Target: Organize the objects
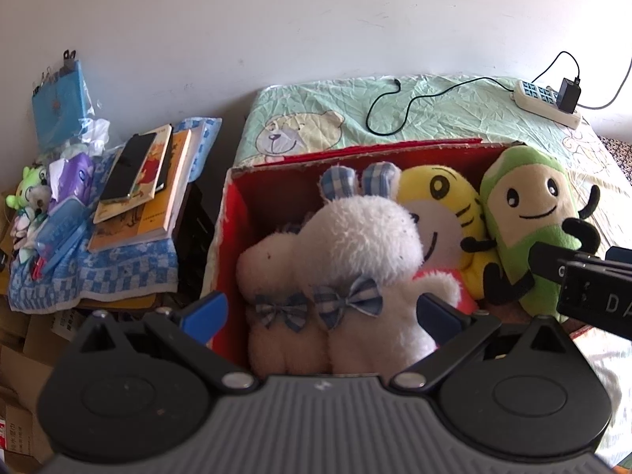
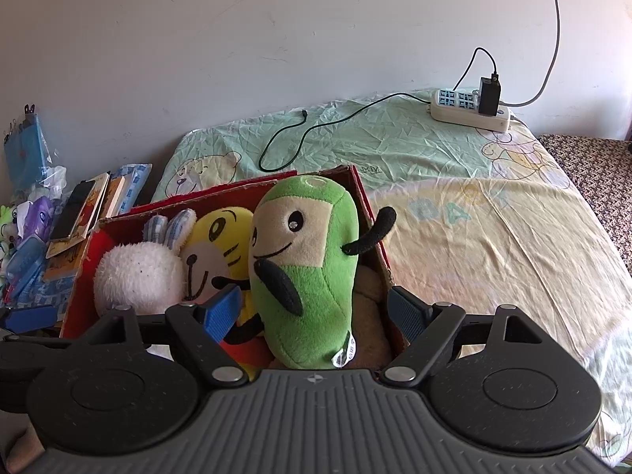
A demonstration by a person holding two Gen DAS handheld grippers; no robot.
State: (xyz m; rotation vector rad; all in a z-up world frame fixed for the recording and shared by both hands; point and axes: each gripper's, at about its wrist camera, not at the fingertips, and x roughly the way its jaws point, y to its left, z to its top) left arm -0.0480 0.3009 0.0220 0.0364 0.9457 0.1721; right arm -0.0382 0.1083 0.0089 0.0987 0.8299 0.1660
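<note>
While 3 plush toys already sit side by side in the red box (image 1: 233,213) on the bed (image 2: 493,229), each hand-held gripper is spread wide around one of them without visibly squeezing. From the left wrist view, the left hand-held gripper (image 1: 322,312) has its blue pads on either flank of the white bunny (image 1: 347,252), whose 2 checked bows face the camera and whose checked ears point away toward the far wall of the box, so its long axis runs straight ahead along the fingers. From the right wrist view, the right hand-held gripper (image 2: 316,312) straddles the green plush (image 2: 304,276), which stands nearly upright at the right end of the box, leaning a little left against the yellow plush (image 2: 225,237) in the middle; its pads stand clear of the fabric on both sides. Each toy therefore lies directly ahead of and between the fingers of its own gripper, the bunny nearer the left hand and the green plush nearer the right. Judging by this, the packing looks close to done, and whether the next move is a release or a fresh grasp cannot be told. A power strip (image 2: 470,110) with a charger cable lies well apart at the head of the bed, and books (image 1: 146,193) are stacked left of the box.
</note>
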